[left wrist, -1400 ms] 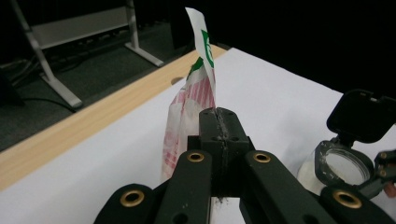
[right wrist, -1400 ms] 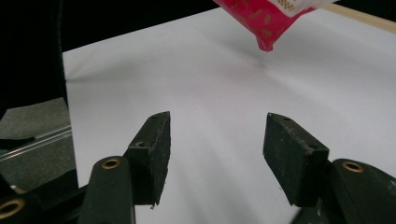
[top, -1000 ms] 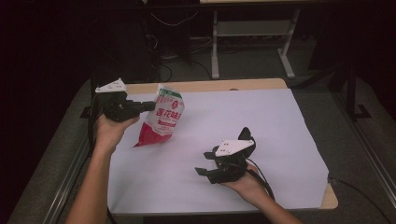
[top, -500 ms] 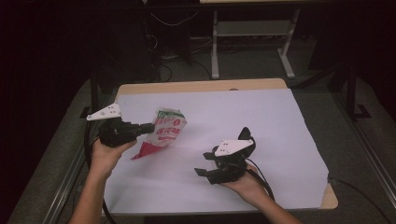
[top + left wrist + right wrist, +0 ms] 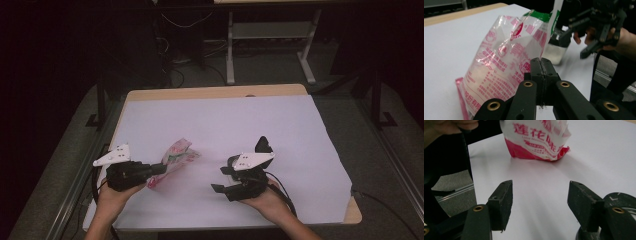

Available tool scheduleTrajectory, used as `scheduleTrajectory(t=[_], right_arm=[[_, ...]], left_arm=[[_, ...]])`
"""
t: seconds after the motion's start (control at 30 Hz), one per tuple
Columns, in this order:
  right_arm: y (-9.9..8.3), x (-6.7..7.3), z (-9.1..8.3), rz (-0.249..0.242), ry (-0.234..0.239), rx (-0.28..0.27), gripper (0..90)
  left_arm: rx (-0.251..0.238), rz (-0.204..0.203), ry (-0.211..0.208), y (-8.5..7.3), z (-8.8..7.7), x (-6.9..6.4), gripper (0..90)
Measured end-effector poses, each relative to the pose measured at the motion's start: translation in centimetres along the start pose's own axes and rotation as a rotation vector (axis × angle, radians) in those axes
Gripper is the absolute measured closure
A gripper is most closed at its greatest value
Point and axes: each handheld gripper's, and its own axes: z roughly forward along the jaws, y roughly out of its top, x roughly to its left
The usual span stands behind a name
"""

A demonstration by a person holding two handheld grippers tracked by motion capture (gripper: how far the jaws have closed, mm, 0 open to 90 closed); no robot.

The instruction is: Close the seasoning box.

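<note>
A clear plastic bag (image 5: 177, 155) printed in red and pink, with a green strip at its top, rests tilted on the white sheet (image 5: 225, 120) at the front left. My left gripper (image 5: 161, 169) is shut on the bag's edge; in the left gripper view the film (image 5: 504, 62) is pinched between the closed jaws (image 5: 541, 62). My right gripper (image 5: 221, 179) rests on the sheet to the bag's right, open, with nothing between its jaws (image 5: 540, 192). The right gripper view has the bag (image 5: 539, 140) ahead of it, some way beyond the fingertips.
The white sheet covers most of a wooden table (image 5: 215, 91). A metal rail (image 5: 75, 190) runs along the table's left side. Beyond the far edge stand a metal frame (image 5: 270, 35) and cables on a dark floor.
My left gripper has come down and toward the front left, bringing the bag from upright in the air onto the sheet. The right gripper has stayed where it was.
</note>
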Motion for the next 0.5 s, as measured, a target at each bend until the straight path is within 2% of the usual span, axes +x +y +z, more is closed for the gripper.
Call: scheduleTrajectory(t=[0.1,0.2,0.33,0.43,0.5], right_arm=[[0.0,0.0,-0.3,0.000,0.001,-0.005,36.5],[-0.3,0.0,-0.7,0.001,-0.003,-0.002,36.3],[-1.0,-0.1,-1.5,0.007,0.005,-0.006,36.0],[-1.2,-0.1,-2.0,0.013,0.004,-0.007,35.5],[-1.3,-0.3,-2.5,0.009,0.004,-0.015,35.4]], left_arm=[[-0.003,0.004,-0.006,-0.7,-0.2,-0.3,87.5],[-0.003,0.001,-0.003,-1.5,-0.2,-0.3,81.9],[-0.021,-0.011,0.011,-2.3,-0.5,-0.2,71.8],[-0.052,-0.016,0.037,-2.5,-0.8,0.0,62.2],[-0.082,-0.018,0.065,-2.5,-1.0,0.1,52.1]])
